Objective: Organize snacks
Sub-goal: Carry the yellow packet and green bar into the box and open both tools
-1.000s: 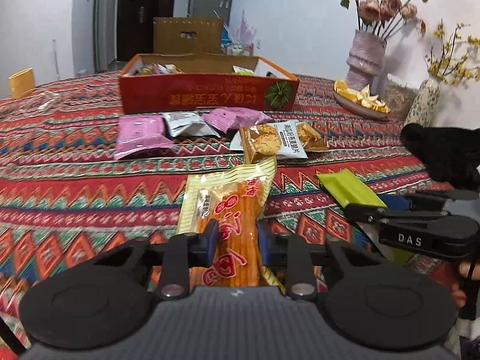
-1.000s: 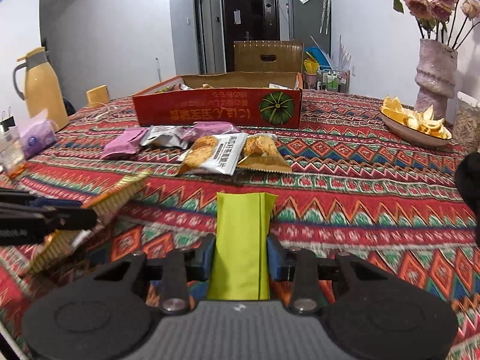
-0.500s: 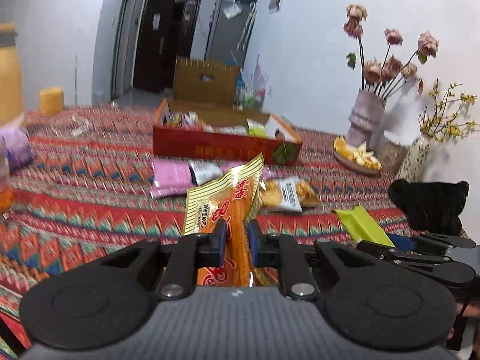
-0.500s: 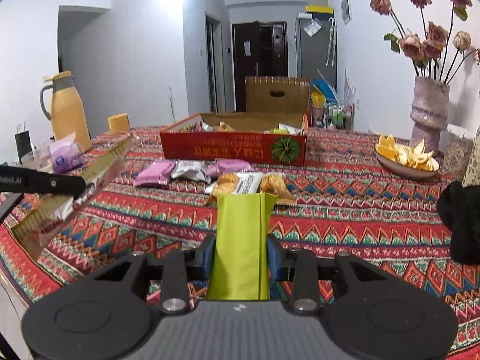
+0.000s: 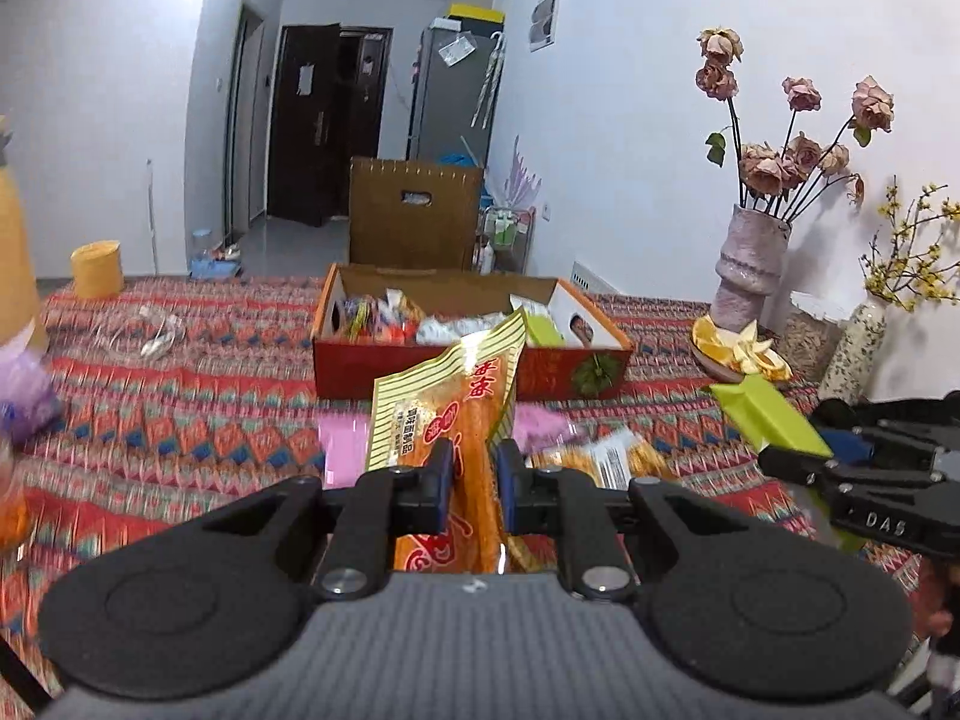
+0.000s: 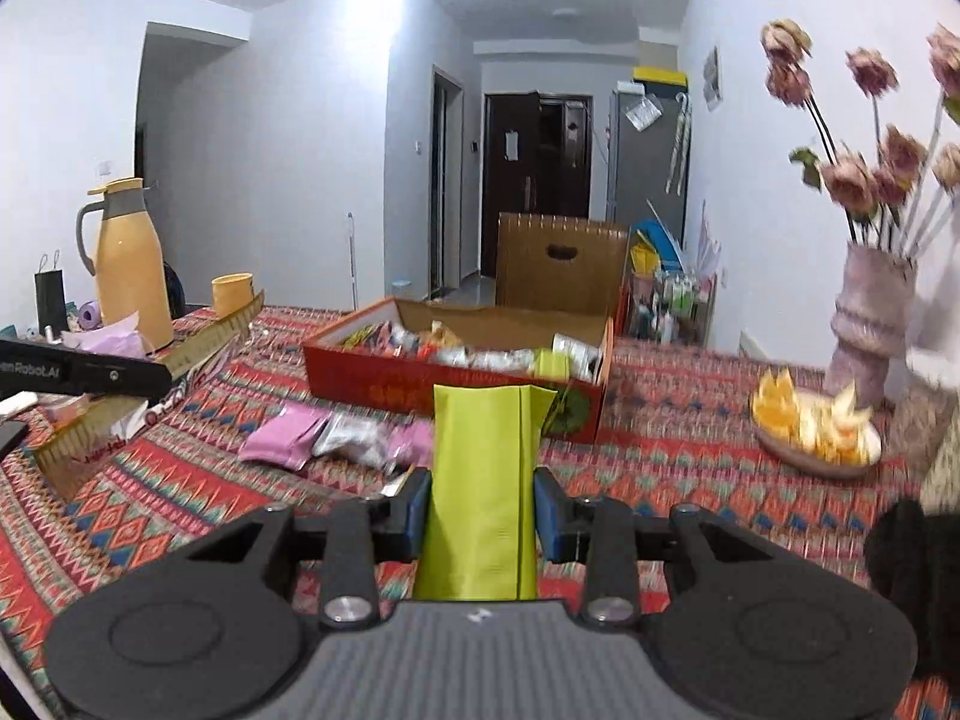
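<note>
My left gripper (image 5: 474, 474) is shut on an orange and yellow snack packet (image 5: 447, 414), held up above the table. My right gripper (image 6: 480, 504) is shut on a lime green packet (image 6: 483, 480), also lifted; it shows at the right of the left wrist view (image 5: 765, 411). The red cardboard box (image 5: 366, 366) with several snacks in it stands ahead on the patterned tablecloth (image 5: 180, 420); it also shows in the right wrist view (image 6: 384, 384). Pink and silver packets (image 6: 342, 435) lie in front of the box.
A bowl of orange slices (image 6: 810, 426) and a vase of dried roses (image 6: 864, 324) stand at the right. A yellow thermos (image 6: 129, 282) and yellow cup (image 6: 231, 294) stand at the left. A brown box (image 5: 414, 219) is behind the table.
Both grippers have risen from the table with their packets, so the views now look down into the red box from higher up.
</note>
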Demonstrator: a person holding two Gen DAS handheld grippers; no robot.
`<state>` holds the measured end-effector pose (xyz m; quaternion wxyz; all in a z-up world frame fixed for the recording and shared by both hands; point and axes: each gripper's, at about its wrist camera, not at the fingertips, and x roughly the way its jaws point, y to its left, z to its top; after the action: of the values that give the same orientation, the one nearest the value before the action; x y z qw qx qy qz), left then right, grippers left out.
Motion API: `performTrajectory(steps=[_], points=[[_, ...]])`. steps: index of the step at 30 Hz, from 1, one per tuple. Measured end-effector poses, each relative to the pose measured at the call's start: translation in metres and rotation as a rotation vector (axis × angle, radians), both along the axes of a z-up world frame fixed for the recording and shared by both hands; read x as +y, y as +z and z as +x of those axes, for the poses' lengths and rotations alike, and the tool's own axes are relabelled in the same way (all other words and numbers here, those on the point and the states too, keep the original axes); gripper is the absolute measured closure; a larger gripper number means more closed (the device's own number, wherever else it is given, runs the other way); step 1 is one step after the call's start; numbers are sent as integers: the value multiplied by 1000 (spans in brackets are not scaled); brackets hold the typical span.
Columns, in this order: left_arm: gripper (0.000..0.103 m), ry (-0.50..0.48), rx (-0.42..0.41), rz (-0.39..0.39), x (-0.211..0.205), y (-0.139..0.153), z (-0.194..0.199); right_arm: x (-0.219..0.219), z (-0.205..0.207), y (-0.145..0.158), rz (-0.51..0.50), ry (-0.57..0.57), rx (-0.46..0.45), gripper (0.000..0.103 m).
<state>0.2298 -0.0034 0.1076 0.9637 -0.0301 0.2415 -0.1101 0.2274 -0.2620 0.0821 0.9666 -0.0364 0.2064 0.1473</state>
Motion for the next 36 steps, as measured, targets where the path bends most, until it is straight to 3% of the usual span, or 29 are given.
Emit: performTrajectory(steps=[8,11,19,23,29,36], points=[[87,9,-57,36,10,24,82,-5,81,38,-52,14,-80,68],[87,1,-78,42,7,33,118,-5,120,47,-16,29,-81,68],[87,-44,-106,39,-13,40,203,17,229,35,83,48,-18,68],[87,-53,-68,7,-20,22,247,30,277,11,142,28,49,68],[87,-11,89,-46,-26,-28,311,44,324,-31,153,-18,138,68],[91,-23,166,-3,-42,-71,328,48,348,-67,102,-70,224,65]])
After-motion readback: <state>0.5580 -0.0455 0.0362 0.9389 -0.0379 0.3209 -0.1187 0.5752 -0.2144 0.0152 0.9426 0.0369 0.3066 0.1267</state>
